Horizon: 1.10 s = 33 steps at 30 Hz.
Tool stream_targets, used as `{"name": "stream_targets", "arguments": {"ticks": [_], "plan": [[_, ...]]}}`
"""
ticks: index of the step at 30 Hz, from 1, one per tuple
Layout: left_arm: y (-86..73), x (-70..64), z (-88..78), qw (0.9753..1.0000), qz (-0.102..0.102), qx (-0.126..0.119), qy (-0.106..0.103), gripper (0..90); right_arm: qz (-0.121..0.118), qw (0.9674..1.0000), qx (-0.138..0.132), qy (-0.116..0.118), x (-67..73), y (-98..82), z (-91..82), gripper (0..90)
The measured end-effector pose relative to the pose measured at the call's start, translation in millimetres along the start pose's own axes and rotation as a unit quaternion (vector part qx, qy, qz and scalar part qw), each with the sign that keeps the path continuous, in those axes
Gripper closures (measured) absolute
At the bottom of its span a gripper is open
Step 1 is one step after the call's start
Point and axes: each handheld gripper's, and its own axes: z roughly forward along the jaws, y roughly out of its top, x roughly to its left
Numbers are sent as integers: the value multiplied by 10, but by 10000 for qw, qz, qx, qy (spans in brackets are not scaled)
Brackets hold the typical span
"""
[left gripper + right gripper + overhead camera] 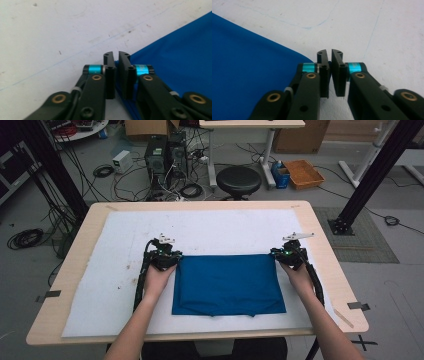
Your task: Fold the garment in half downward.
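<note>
A folded blue cloth (227,282) lies flat on the white mat (215,227) in the middle of the table. My left gripper (170,260) is at the cloth's far left corner and my right gripper (285,256) at its far right corner. In the left gripper view the jaws of the left gripper (117,54) stand a narrow slit apart, with the cloth (175,55) reaching into the slit from the right and not pinched. In the right gripper view the right gripper (329,52) is also parted a little, white mat shows through, and the cloth (249,75) ends beside its left jaw.
The mat covers most of the wooden table (320,245). Beyond the far edge stand a black stool (238,180), computer boxes (162,155) with cables, and an orange tray (303,173) on the floor. Black frame posts rise at both sides.
</note>
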Motion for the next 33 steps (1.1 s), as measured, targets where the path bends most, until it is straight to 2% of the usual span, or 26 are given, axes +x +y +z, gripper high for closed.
{"name": "stream_targets", "arguments": {"ticks": [2,3,4,5,10,13,16,18,21,24,26,28,29,30,31,33], "plan": [[7,22,-50,9999,-63,-90,-62,648,36,9999,-92,38,0,5,-38,706],[7,22,-50,9999,-63,-90,-62,602,36,9999,-92,38,0,5,-38,706],[14,28,-123,9997,-54,-185,-162,563,64,9997,-208,96,5,14,-100,643],[16,20,-165,9996,-1,-218,-178,539,19,9996,-279,77,14,17,-134,600],[0,-40,-412,9977,419,-444,-304,463,-28,9984,-539,173,50,-7,-335,474],[-44,-73,-569,9955,556,-680,-358,452,-111,9973,-702,184,50,-55,-454,431],[-83,-80,-698,9933,662,-845,-422,449,-39,9966,-797,182,23,-76,-545,382],[-98,-67,-761,9926,617,-920,-508,449,44,9959,-874,241,-4,-78,-589,374],[-119,-34,-828,9885,589,-1162,-767,449,40,9949,-979,254,-23,-74,-634,373],[-128,-27,-867,9856,612,-1337,-837,449,9,9952,-933,297,-26,-74,-638,380],[-141,-25,-873,9851,611,-1396,-798,449,-30,9956,-888,288,-26,-75,-628,380],[-160,-25,-865,9836,641,-1469,-833,450,8,9962,-815,290,-31,-73,-624,379],[-171,-25,-863,9835,579,-1500,-834,451,-16,9961,-824,313,-43,-71,-626,371],[-178,-21,-858,9820,504,-1589,-892,451,-6,9960,-834,330,-49,-69,-631,360],[-178,-20,-855,9816,427,-1626,-910,451,9,9959,-836,345,-55,-63,-639,349],[-158,-31,-856,9833,330,-1564,-868,449,32,9954,-862,423,-73,-52,-655,329]]}}
